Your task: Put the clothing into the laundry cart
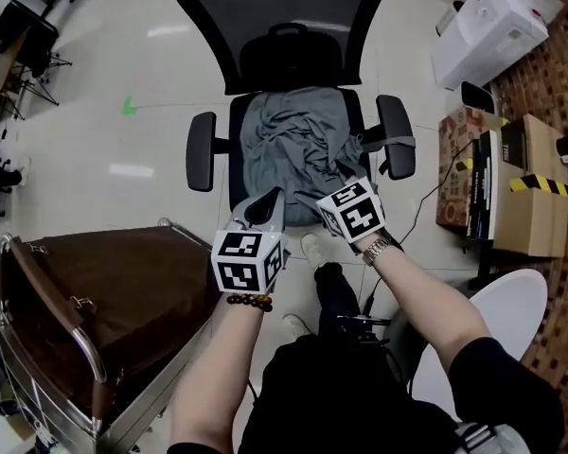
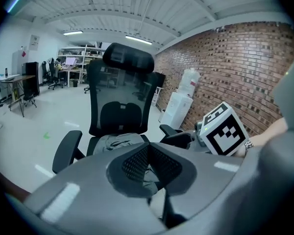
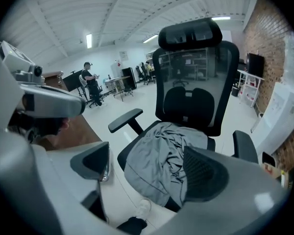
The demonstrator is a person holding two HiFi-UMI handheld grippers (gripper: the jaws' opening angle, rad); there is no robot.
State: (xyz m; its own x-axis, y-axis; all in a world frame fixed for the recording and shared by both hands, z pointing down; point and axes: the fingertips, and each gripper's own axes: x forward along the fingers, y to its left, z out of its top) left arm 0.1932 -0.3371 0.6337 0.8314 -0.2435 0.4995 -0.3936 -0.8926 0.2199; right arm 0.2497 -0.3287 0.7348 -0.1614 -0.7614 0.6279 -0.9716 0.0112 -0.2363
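Two grippers hang at the near edge of an office chair (image 1: 282,26), and the grey clothing (image 1: 293,154) lies on its seat just beyond them. The right gripper (image 1: 329,193) is over the garment's near right corner. Its jaws stand wide apart and face the cloth, with nothing pressed between the pads. In the right gripper view the clothing (image 3: 161,160) fills the gap between them. The left gripper (image 1: 265,206) sits at the near left corner of the seat with its jaws closed together and holding nothing. The right one looks the readier of the two to take hold.

The clothing is a single crumpled piece. Its long axis runs near to far, from the backrest down to the front of the seat, where a hem spills over the edge. Deep folds gather towards its right side, which should give the pads a ridge to close on. It looks thin and limp, so it will likely trail when lifted.

The laundry cart (image 1: 123,291), lined in brown, waits to the near left, beside the person's left arm.
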